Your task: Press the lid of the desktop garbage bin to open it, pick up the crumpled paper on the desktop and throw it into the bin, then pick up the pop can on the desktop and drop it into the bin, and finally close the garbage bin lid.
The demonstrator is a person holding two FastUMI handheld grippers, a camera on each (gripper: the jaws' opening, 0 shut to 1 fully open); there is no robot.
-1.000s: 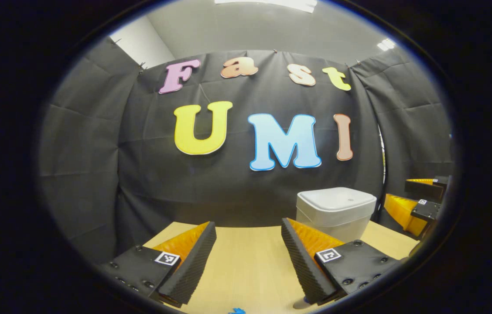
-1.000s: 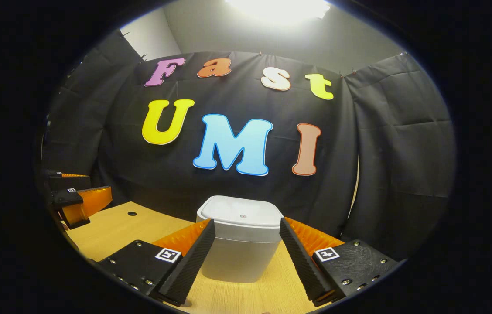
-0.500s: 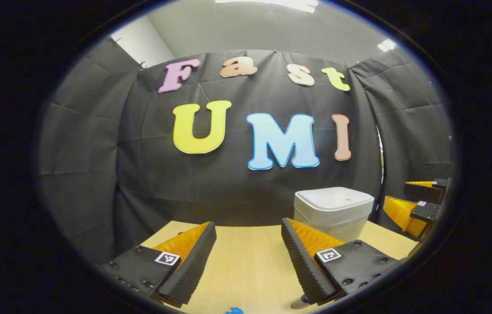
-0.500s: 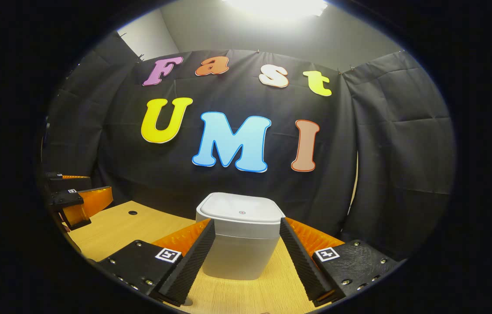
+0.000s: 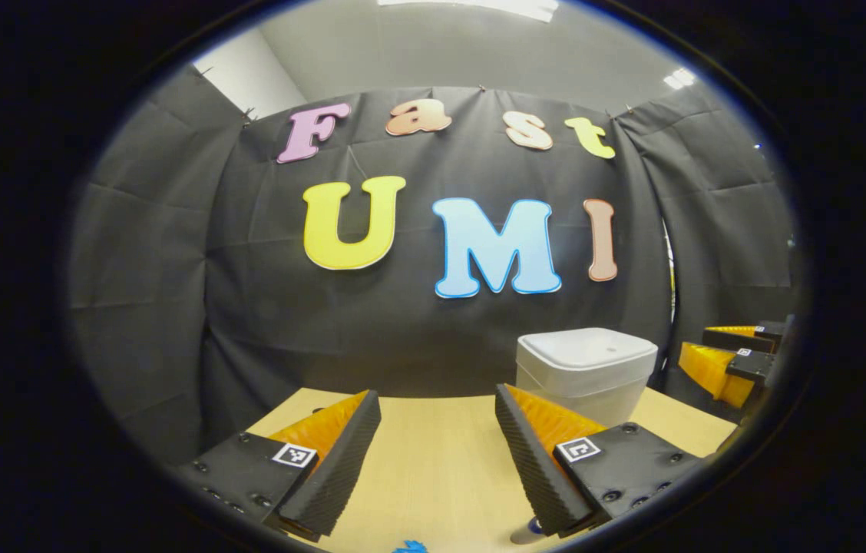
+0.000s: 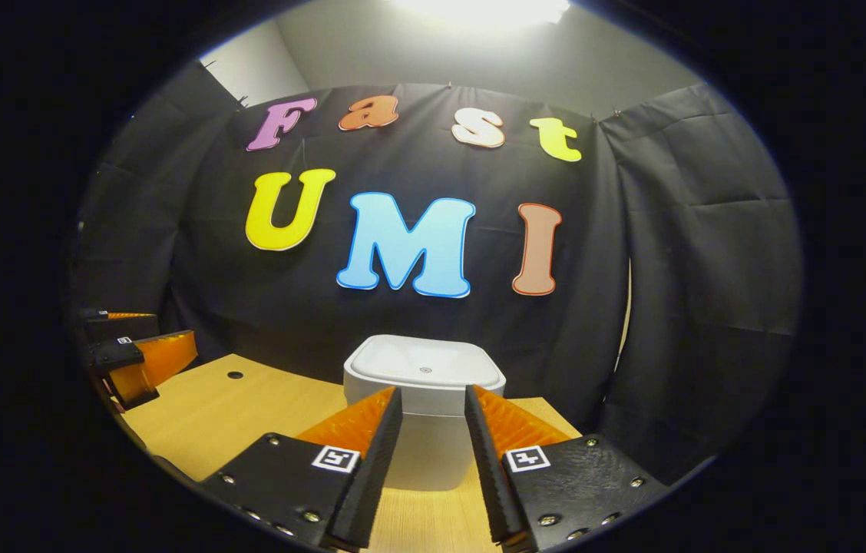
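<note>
Right gripper (image 6: 433, 399) partly spread before the lidded bin (image 6: 424, 399); left gripper (image 5: 437, 407) spread over bare desktop (image 5: 433, 468).

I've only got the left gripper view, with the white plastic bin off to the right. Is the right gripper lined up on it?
Observer: Yes. In the right gripper view the white square plastic bin sits centred between the right gripper's fingers.
Operator: Are those fingers shut?
Observer: No, a narrow gap separates them, and they grip nothing.
Operator: Anything on the table left of the bin?
Observer: Just a small dark round hole in the light wooden tabletop.
</note>
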